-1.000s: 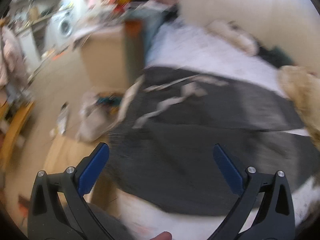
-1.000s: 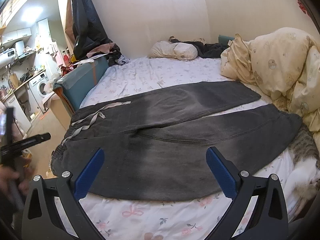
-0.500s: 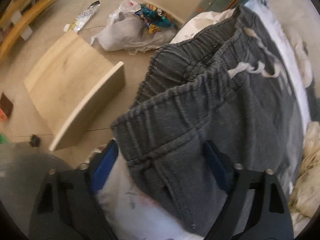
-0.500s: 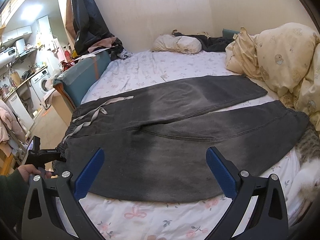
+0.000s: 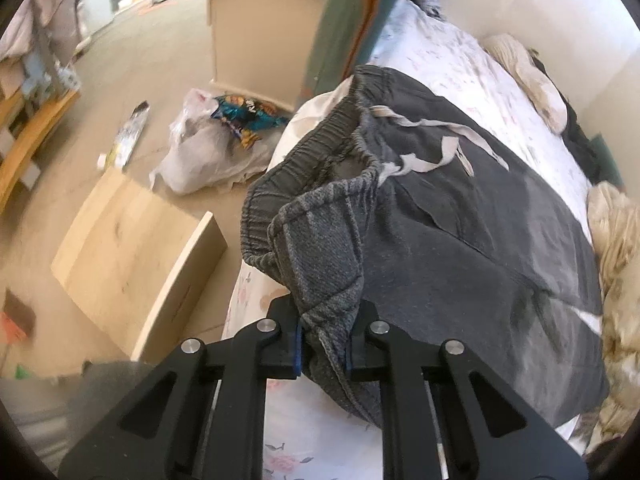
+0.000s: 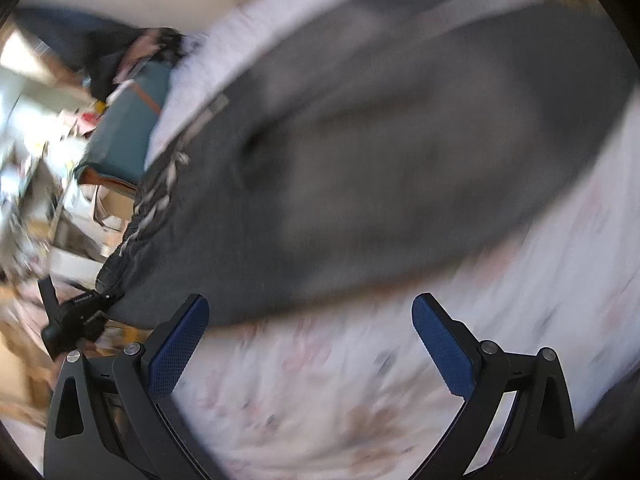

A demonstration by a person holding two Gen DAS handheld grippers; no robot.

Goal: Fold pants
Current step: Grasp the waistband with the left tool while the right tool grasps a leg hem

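Observation:
Dark grey sweatpants (image 5: 460,232) with a pale drawstring (image 5: 436,148) lie spread on the floral bed sheet (image 5: 452,68). My left gripper (image 5: 323,344) is shut on the near corner of the elastic waistband (image 5: 316,240) and lifts it off the bed's edge. In the blurred right wrist view the pants (image 6: 380,152) fill the middle. My right gripper (image 6: 312,340) is open and empty over the sheet (image 6: 360,380), just short of the pants' near edge. The left gripper also shows in the right wrist view (image 6: 76,316) at the waistband corner.
Left of the bed the floor holds a wooden board (image 5: 132,256), a white plastic bag with snack packets (image 5: 216,140) and a beige cabinet (image 5: 260,32). A cream duvet (image 5: 616,240) is bunched at the bed's right side. A pillow (image 5: 528,76) lies by the far wall.
My left gripper closed on the waistband corner and raised it. My right gripper swung down and tilted toward the pants' near edge; its view is now motion-blurred.

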